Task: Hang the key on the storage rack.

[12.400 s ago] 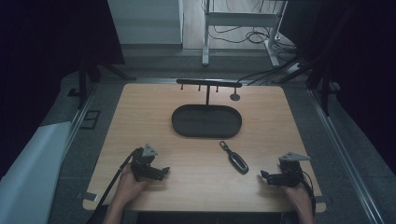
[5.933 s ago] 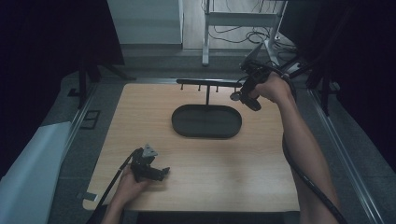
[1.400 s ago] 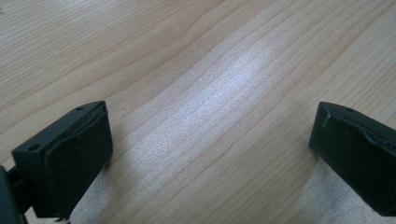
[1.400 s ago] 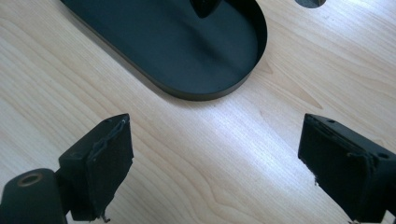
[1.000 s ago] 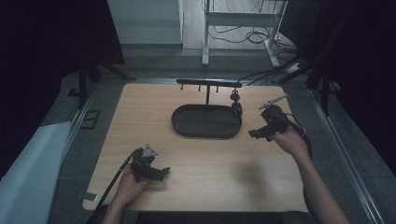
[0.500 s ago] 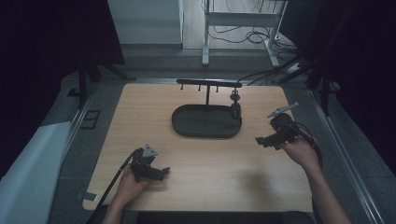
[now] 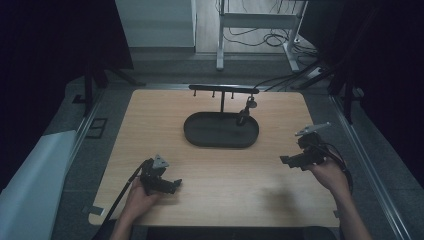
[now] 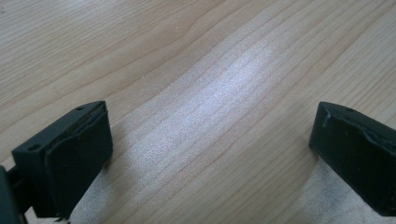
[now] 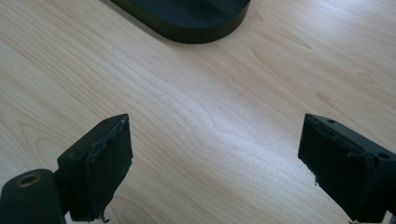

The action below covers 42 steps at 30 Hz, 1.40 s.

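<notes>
A black stand with an oval tray base [image 7: 205, 136] and a horizontal hook bar [image 7: 223, 89] stands at the table's middle back. A dark key fob [image 7: 244, 113] hangs from the bar's right end, its lower end over the tray. My right gripper [image 7: 291, 161] hovers open above the table's right side, right of the tray; its jaws stand wide apart over bare wood, and the tray's edge [image 9: 196, 28] lies ahead of them. My left gripper [image 7: 172, 186] rests open near the front left edge, its jaws spread over bare wood [image 8: 210, 112].
The light wooden table [image 7: 150, 120] is bounded by dark floor on all sides. A white sheet [image 7: 30, 175] lies off its left side. Metal frame legs [image 7: 220, 40] and cables [image 7: 280, 35] stand behind the table.
The key fob that lay on the table was carried by the right gripper to the hook bar and left hanging there. The right gripper has since drawn back toward the front right. The left gripper stayed put.
</notes>
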Each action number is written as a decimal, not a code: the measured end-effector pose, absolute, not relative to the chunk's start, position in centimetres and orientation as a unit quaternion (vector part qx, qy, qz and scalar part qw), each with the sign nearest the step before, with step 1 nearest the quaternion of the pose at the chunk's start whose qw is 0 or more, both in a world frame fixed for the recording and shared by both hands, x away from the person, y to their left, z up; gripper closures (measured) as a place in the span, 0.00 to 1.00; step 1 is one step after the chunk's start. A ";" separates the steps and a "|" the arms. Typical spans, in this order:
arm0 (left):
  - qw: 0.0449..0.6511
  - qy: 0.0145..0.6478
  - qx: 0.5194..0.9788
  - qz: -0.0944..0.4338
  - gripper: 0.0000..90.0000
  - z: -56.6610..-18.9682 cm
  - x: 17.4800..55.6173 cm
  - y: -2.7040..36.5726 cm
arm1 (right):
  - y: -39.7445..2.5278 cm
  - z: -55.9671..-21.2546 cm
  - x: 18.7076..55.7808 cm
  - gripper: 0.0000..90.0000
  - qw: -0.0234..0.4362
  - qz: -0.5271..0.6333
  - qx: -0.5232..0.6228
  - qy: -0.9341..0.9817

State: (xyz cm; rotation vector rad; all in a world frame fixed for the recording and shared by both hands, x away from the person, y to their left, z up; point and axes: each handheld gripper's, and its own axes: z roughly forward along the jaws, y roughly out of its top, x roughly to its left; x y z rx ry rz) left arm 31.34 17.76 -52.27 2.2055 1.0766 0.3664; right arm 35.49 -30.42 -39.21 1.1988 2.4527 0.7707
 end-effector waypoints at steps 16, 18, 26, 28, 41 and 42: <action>0.323 0.411 0.841 0.141 0.00 -52.3 31.3 17.8 | -30.7 -43.1 33.6 0.07 0.159 0.285 0.421 0.846; 0.323 0.411 0.841 0.141 0.00 -52.3 31.3 17.7 | -30.6 -43.5 33.4 0.06 0.161 0.287 0.422 0.845; 0.323 0.411 0.841 0.141 0.00 -52.3 31.3 17.8 | -30.3 -45.7 32.6 0.05 0.165 0.296 0.428 0.838; 0.323 0.411 0.841 0.141 0.00 -52.3 31.3 17.7 | -30.2 -46.3 32.4 0.05 0.165 0.299 0.428 0.837; 0.324 0.411 0.840 0.141 0.00 -52.3 31.3 17.7 | -29.6 -49.1 31.4 0.05 0.174 0.315 0.427 0.830; 0.323 0.411 0.841 0.141 0.00 -52.3 31.3 17.7 | -29.5 -49.3 31.4 0.05 0.176 0.317 0.425 0.829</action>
